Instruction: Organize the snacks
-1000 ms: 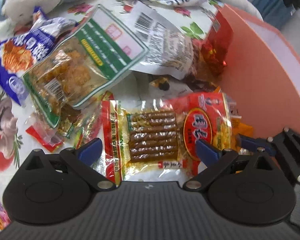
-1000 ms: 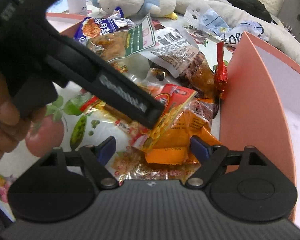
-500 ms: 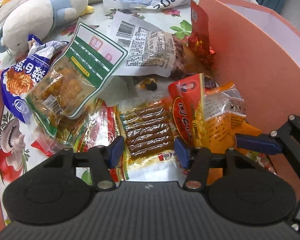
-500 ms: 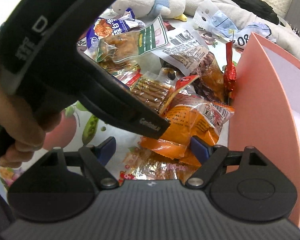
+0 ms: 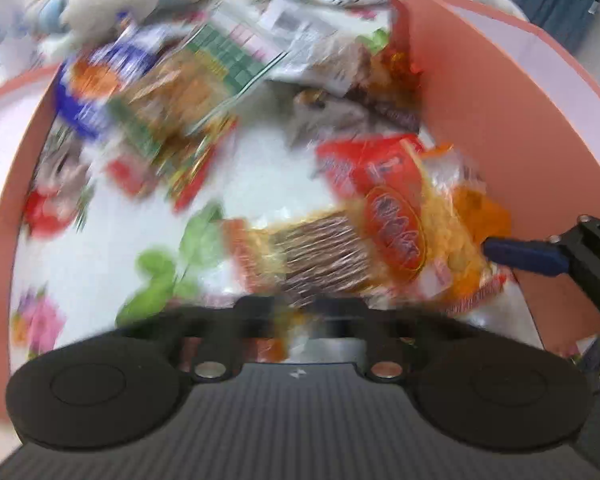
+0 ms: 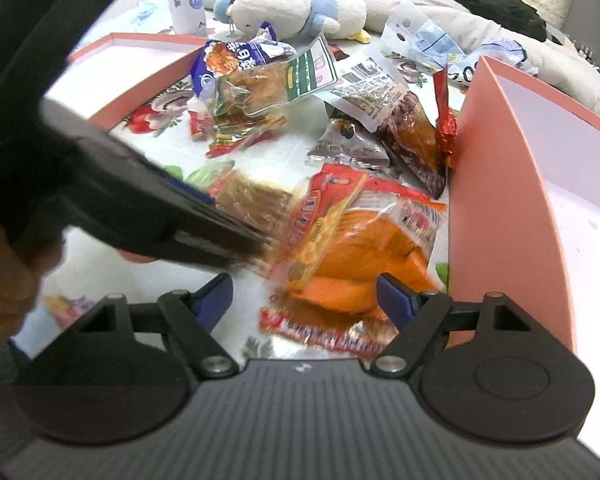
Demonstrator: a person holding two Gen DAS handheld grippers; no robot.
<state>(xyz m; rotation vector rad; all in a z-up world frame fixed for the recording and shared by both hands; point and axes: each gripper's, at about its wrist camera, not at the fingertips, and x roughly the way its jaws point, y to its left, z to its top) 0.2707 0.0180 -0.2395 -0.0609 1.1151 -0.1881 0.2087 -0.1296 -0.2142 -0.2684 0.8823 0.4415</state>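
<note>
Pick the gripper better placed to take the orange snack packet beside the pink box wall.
Right: the right gripper, open, frames the orange snack packet, while the left gripper has just closed on the brown stick packet.

Bright wrappers on a flower-and-fruit printed bench cloth [image 6: 112, 264]

Just ahead of the black right gripper [image 6: 304, 296] with blue pads lies an orange packet [image 6: 364, 252] beside a red-and-yellow packet [image 6: 320, 208]; further ahead, a green-and-white bag [image 6: 284, 76], a blue bag [image 6: 220, 60], a white-and-blue plush toy [image 6: 296, 8]; to its right, a salmon-pink box wall [image 6: 496, 184].
</note>
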